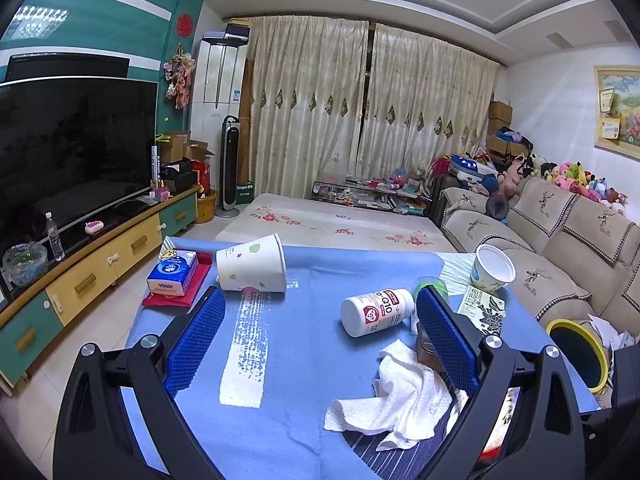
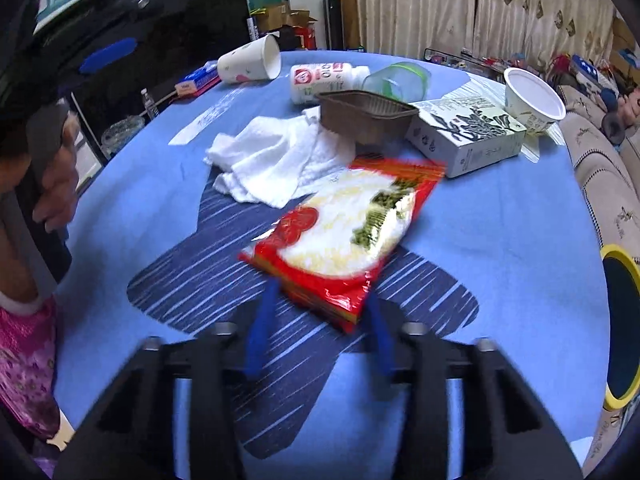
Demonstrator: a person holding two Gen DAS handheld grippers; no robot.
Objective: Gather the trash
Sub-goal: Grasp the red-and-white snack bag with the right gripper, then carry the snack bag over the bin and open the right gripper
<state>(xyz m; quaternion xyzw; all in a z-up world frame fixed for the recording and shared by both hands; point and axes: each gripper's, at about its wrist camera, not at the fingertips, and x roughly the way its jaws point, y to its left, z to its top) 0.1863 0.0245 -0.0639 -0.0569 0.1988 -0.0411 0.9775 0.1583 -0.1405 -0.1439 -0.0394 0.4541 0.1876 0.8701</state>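
Red snack packet (image 2: 340, 236) between right gripper (image 2: 320, 332) fingers, bin (image 2: 614, 320) beside

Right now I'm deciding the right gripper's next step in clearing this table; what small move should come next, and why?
Probably ease the right gripper forward and close: its blue fingers straddle the near end of the red and white crinkly snack packet, not yet clamped. The yellow-rimmed bin waits at right.

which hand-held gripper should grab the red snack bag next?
Right. The right hand-held gripper is open with the red snack bag's near end between its fingers. The left hand-held gripper is open over the crumpled paper towel.
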